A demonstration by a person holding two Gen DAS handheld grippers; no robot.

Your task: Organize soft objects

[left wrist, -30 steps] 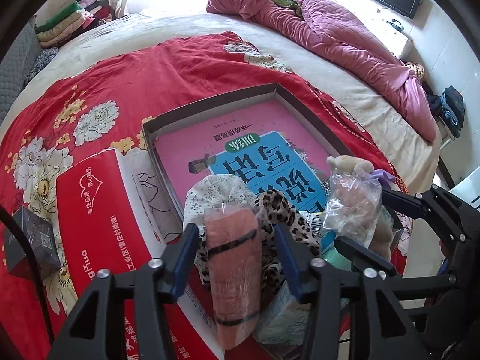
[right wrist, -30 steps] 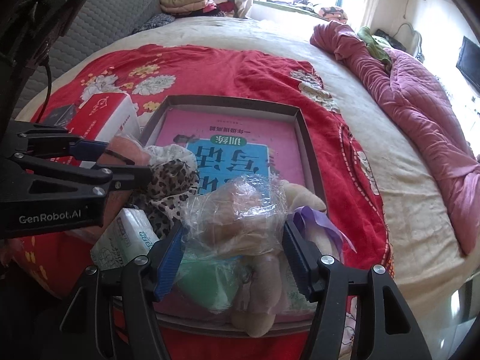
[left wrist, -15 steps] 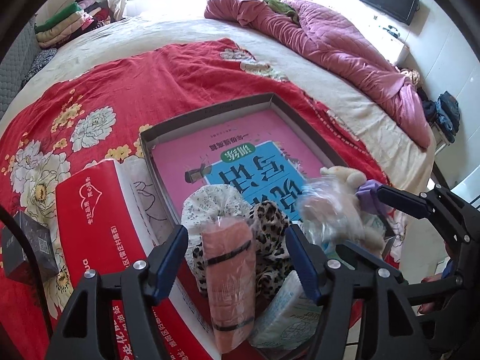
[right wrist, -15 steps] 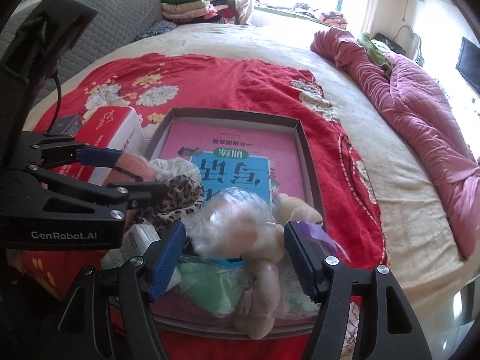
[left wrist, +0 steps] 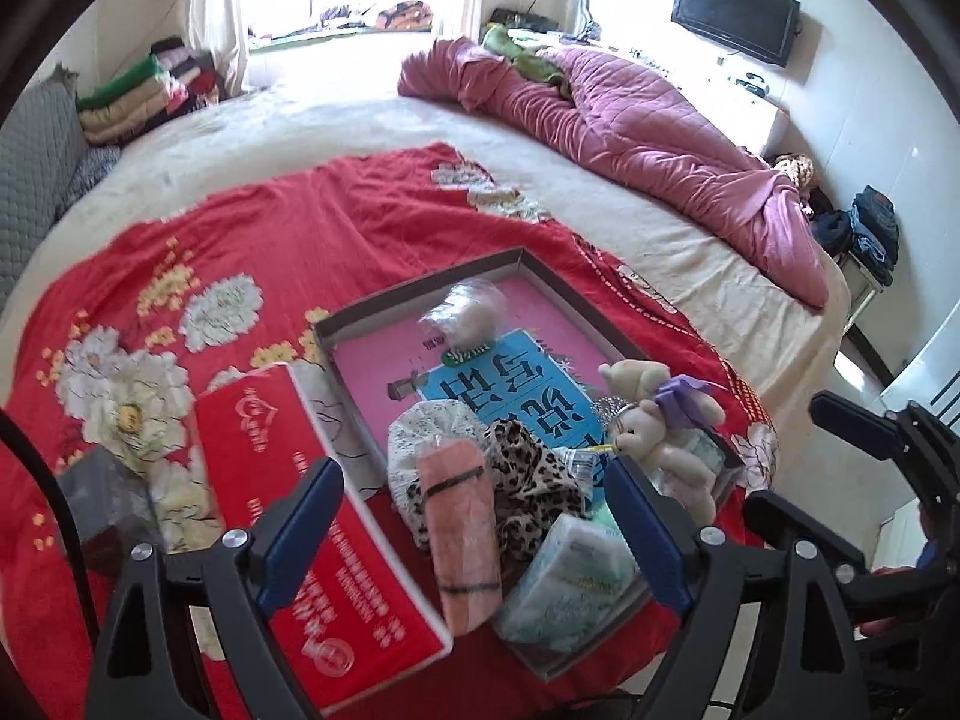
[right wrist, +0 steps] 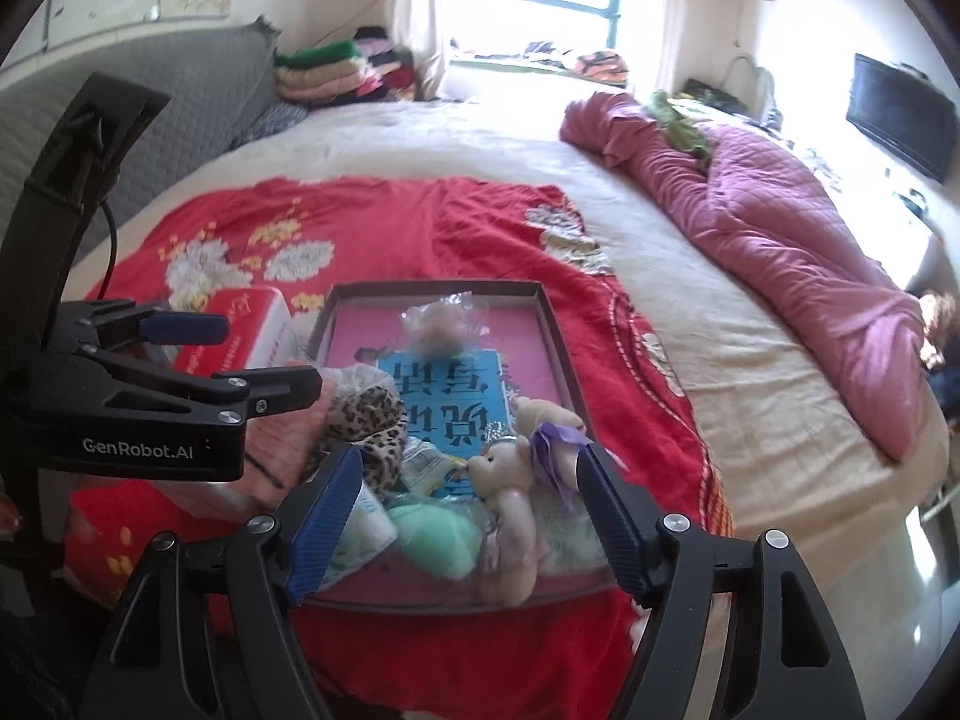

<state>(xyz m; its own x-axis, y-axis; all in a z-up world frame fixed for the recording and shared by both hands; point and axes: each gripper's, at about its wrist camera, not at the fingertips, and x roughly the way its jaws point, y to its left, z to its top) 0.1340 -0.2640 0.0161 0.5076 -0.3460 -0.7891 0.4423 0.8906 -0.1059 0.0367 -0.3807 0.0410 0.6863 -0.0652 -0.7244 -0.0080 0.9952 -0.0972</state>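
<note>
A shallow cardboard tray lined with a pink and blue book lies on the red flowered bedspread. At its near end sit a pink rolled towel, a leopard-print cloth, a tissue pack, a teddy bear and a green plush. A plush in a clear bag lies at the tray's far end. My left gripper is opening, its pads well clear on either side of the towel. My right gripper is opening above the bear and green plush, touching neither.
A red carton lies against the tray's left side, with a dark small box beyond it. A rumpled pink quilt runs along the bed's far right. Folded clothes are stacked by the window. The bed edge drops off at right.
Both grippers widened and rose away from the tray. The left let go of the pink towel roll. The right let go of the bagged plush, which now lies at the tray's far end.
</note>
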